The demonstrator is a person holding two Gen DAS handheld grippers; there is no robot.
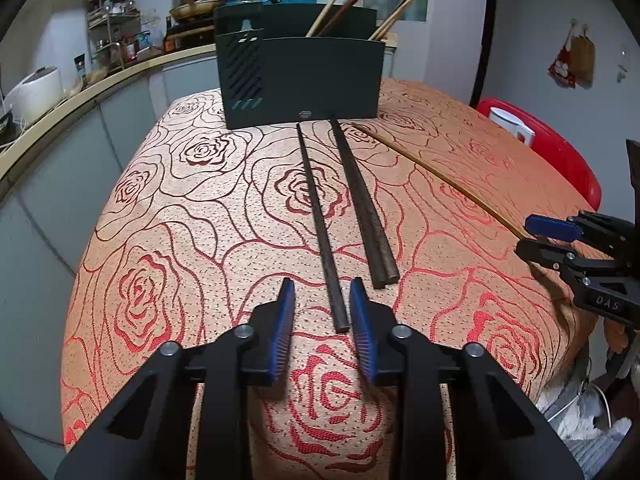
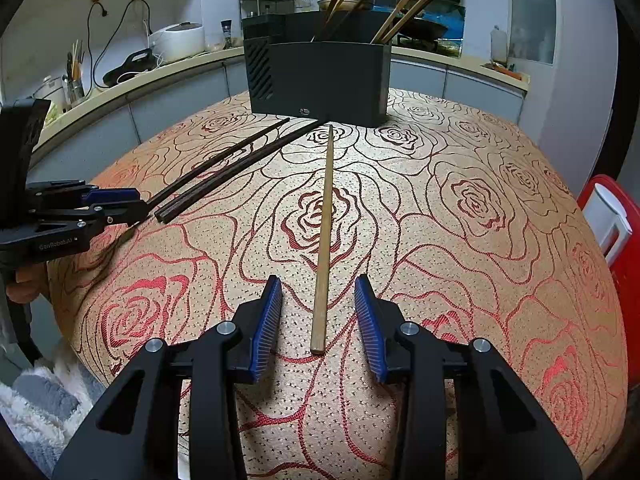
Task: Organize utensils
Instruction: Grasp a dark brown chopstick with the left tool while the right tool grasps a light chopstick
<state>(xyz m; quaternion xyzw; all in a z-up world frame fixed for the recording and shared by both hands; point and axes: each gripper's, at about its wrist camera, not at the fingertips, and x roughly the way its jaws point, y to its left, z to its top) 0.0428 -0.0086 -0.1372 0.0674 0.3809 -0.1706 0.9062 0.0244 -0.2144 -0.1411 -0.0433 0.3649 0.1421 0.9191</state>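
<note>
On the rose-patterned tablecloth [image 1: 192,208], the left gripper [image 1: 322,292] straddles the near end of a single dark chopstick [image 1: 320,224], its blue pads partly apart and clear of the wood; just right lies a pair of dark chopsticks [image 1: 362,204]; farther right, the right gripper [image 2: 318,288] brackets the near end of a light wooden chopstick [image 2: 325,236], likewise ajar and not touching; at the far end stands the dark utensil holder [image 1: 316,80], several chopsticks upright inside.
</note>
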